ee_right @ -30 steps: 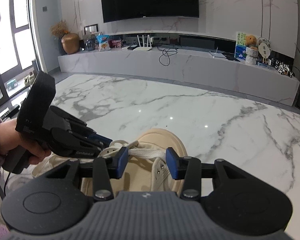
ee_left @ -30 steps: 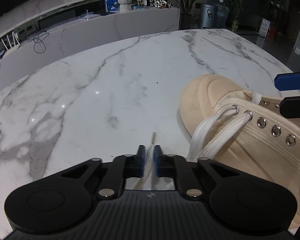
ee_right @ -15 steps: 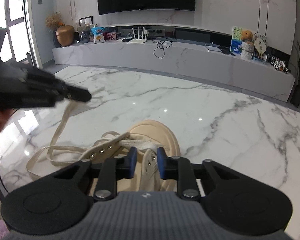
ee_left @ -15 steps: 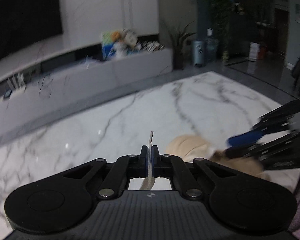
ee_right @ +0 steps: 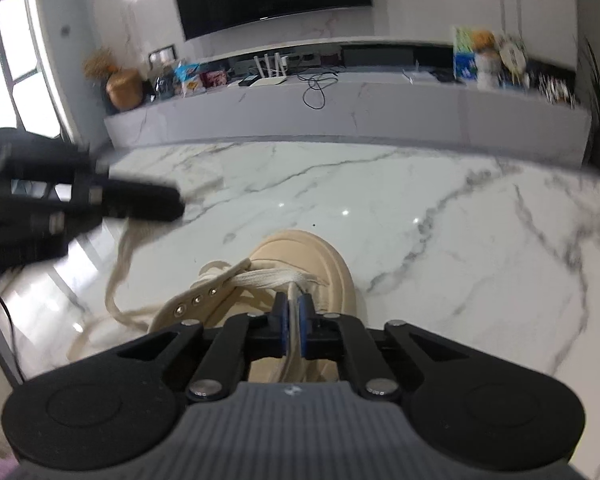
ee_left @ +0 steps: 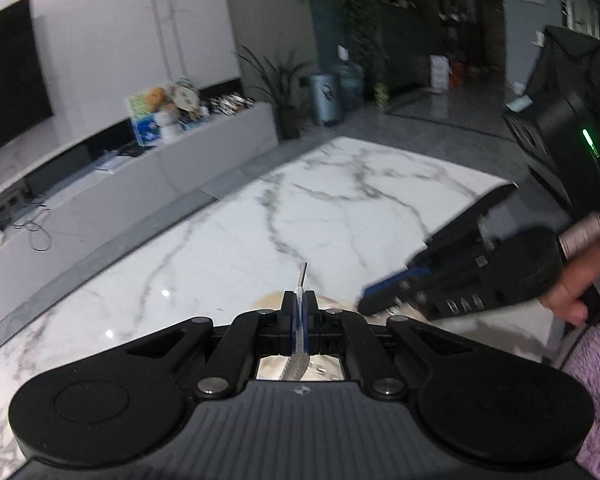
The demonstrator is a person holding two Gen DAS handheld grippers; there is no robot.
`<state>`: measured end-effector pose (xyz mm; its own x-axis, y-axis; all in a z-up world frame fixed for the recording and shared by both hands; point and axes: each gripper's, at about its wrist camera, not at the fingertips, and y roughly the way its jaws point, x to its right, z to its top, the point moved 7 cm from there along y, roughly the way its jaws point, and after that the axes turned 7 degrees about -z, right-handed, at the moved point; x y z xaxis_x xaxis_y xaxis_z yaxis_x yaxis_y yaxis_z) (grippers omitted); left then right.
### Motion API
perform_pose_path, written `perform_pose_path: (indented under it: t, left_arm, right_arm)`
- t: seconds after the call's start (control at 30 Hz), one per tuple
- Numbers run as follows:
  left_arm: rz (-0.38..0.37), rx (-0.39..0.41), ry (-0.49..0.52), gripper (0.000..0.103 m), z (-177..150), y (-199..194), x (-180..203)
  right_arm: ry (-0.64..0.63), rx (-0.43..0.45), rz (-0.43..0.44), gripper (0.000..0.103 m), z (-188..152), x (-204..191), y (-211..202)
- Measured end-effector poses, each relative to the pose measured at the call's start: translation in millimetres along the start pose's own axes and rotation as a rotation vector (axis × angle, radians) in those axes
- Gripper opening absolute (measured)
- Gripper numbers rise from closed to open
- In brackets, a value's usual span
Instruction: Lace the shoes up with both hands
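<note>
Laces (ee_right: 268,280) are crossing the beige shoe (ee_right: 304,256) on the marble bench (ee_right: 440,240); left tool (ee_left: 299,312) and right tool (ee_right: 293,314) are each pinching a lace end

Glossy marble table (ee_right: 440,240) (veined grey); matt canvas shoe (ee_right: 312,256), woven cloth lace (ee_right: 268,280).

A shoe (ee_right: 300,264) sits on the table (ee_right: 460,240), toe toward a long wall shelf (ee_right: 340,108) behind it. The right tongs (ee_right: 294,312) hang over the shoe's laced front, the left tongs (ee_right: 172,204) to their left, above lace (ee_right: 120,280) trailing across the table.
</note>
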<state>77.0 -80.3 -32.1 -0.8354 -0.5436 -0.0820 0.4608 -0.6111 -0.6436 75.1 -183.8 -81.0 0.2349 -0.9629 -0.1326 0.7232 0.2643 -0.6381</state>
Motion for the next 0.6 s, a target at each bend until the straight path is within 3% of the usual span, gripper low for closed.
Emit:
perform_pose_path:
  t: [0.13, 0.33, 0.6]
  left_arm:
    - [-0.032, -0.058, 0.033, 0.001, -7.2, 20.6, 11.6]
    - [-0.054, -0.144, 0.082, 0.001, -16.9, 41.1, 19.5]
    - [-0.044, -0.195, 0.085, 0.001, -22.1, 55.4, 14.8]
  right_arm:
    - [0.084, -0.010, 0.032, 0.007, -1.2, 11.2, 0.9]
    - [0.109, -0.015, 0.031, 0.007, -2.1, 12.8, 1.3]
    - [0.127, -0.016, 0.045, 0.007, -2.8, 13.7, 1.9]
